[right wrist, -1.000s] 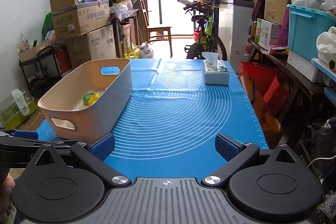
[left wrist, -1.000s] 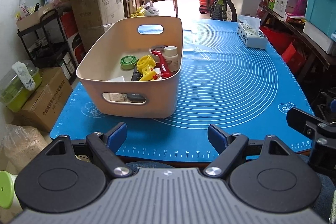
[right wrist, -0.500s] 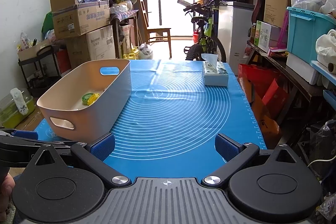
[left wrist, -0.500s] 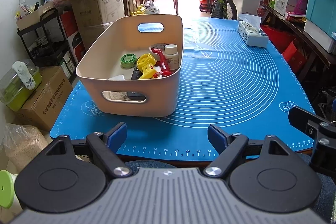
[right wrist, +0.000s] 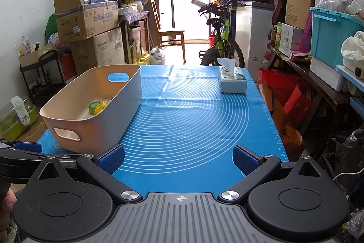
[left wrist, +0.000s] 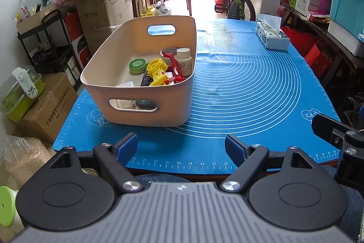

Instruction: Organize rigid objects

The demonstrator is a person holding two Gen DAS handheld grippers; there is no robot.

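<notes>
Resting at the near edge of the bench (left wrist: 227,165), both tools sit idle: the left hand-held gripper (left wrist: 181,144) is released, its blue pads wide apart with nothing between them, and the right hand-held gripper (right wrist: 179,156) is likewise spread and empty. The task's things are gathered in the bin (left wrist: 145,106), which stands on the left side of the blue mat (left wrist: 250,83), near the front edge. Inside lie a green tin (left wrist: 137,64), a yellow part (left wrist: 157,71), a red tool (left wrist: 174,65), a white bottle (left wrist: 184,59) upright against the right wall, and a dark flat item (left wrist: 145,81), perhaps a remote; more pieces show through the near handle slot but are too hidden to name. The rest of the mat is bare except for a tissue box (left wrist: 271,37) at the far right, well apart from the bin. Judging from this, the sorting is either not yet begun, with the bin to be emptied, or already finished; I cannot tell which. If things are to come out, the next move calls for the left tool to reach forward over the near rim and down, aligning its pads on one piece standing clear of the rest, the bottle being the easiest. The tangled red and yellow pieces could drag one another out.
</notes>
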